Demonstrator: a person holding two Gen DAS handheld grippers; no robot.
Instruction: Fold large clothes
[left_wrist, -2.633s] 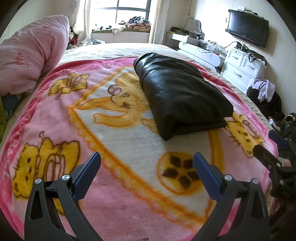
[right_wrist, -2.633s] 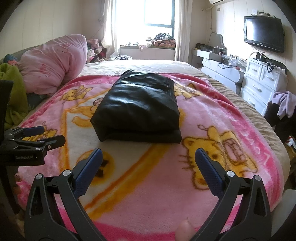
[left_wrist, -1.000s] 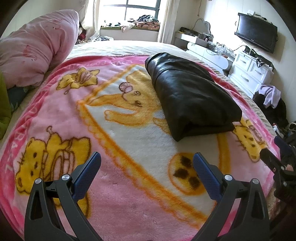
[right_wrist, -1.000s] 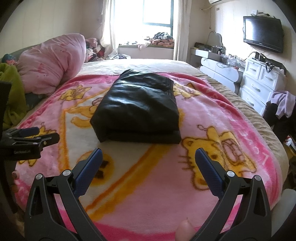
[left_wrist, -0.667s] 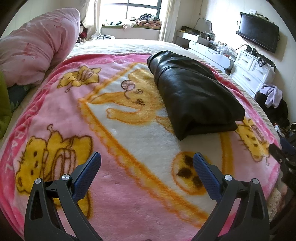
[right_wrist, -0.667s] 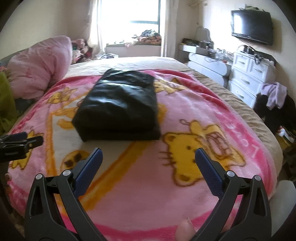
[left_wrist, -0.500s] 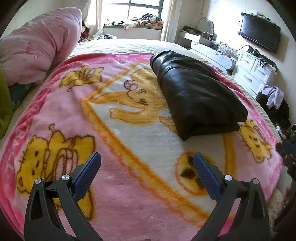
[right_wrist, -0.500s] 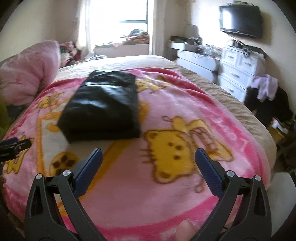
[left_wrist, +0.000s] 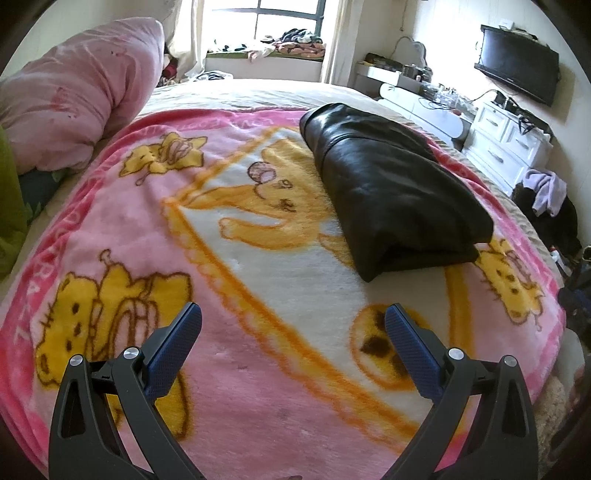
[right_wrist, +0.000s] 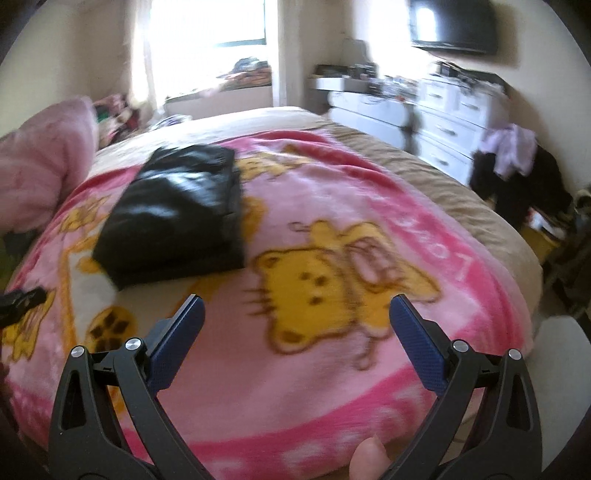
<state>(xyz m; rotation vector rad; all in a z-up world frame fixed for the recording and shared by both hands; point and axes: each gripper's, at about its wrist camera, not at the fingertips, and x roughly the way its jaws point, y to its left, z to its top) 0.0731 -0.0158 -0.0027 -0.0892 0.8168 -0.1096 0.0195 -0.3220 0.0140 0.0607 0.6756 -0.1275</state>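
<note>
Your left hand-held gripper (left_wrist: 293, 325) is spread wide with nothing between its blue pads (left_wrist: 173, 350). Your right hand-held gripper (right_wrist: 295, 317) is likewise spread and empty. Both hover over the pink cartoon blanket (left_wrist: 258, 406) at the near edge of the bed. The folded black garment (left_wrist: 391, 192) lies on this blanket, well apart from both grippers.
</note>
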